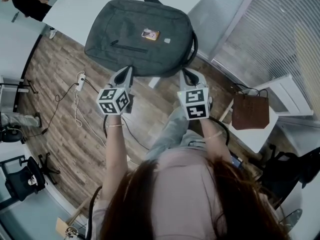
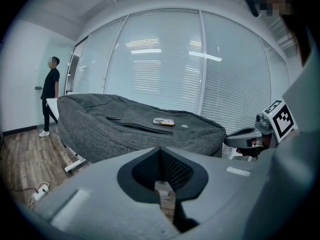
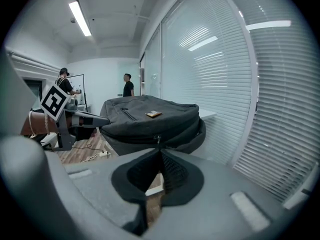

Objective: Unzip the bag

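Note:
A grey fabric bag lies flat on a white table, with a front pocket zip and a small orange label on its top face. My left gripper is shut and empty, just short of the bag's near edge on the left. My right gripper is also shut and empty, at the near right corner by the strap. In the left gripper view the bag lies ahead beyond the shut jaws. The right gripper view shows a zip pull on the bag's side seam, right in front of the jaw tips.
A brown paper bag stands on a white side table at the right. A power strip and cables lie on the wood floor at the left. A person stands far left. Window blinds run behind the table.

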Demonstrator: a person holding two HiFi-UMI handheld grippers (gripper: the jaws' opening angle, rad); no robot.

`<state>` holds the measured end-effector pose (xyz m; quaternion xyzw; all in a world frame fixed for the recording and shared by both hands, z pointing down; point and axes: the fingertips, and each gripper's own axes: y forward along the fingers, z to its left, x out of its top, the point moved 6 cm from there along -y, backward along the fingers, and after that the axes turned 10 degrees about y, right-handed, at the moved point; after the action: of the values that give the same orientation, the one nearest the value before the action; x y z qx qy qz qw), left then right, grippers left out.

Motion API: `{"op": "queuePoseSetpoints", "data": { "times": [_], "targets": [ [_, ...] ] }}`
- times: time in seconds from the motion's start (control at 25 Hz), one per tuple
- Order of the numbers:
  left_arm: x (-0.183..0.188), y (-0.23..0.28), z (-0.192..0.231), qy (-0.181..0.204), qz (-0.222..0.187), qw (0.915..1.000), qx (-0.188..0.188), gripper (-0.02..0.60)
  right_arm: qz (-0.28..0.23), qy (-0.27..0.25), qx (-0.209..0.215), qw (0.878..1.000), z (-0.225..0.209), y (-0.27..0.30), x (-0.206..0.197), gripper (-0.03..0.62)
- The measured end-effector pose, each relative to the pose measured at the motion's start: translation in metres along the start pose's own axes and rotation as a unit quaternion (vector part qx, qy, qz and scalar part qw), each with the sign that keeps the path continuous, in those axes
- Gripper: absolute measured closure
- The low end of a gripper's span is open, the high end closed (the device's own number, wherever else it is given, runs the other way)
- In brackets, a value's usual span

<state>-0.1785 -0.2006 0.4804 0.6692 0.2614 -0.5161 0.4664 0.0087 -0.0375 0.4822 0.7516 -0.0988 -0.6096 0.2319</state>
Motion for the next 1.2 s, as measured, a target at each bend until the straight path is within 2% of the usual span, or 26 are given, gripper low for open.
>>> {"op": "queuePoseSetpoints", "data": {
  "times": [0.48, 0.88, 1.2],
  "targets": [
    [0.0, 0.001, -0.002, 0.001, 0.001, 1.0, 0.001, 0.574, 0.012, -0.011, 0.005, 1.0, -0.017, 0.001, 0.008, 0.586],
    [0.001, 0.001, -0.003, 0.006, -0.002, 1.0, 0.002, 0.574, 0.041, -0.011, 0.034, 0.999, -0.025, 0.0, 0.017, 0.586],
    [0.008, -0.001, -0.006, 0.011, 0.006, 0.9998, 0.018, 0.572, 0.056, -0.015, 0.065, 0.996, -0.025, 0.0, 0.017, 0.588]
  ]
}}
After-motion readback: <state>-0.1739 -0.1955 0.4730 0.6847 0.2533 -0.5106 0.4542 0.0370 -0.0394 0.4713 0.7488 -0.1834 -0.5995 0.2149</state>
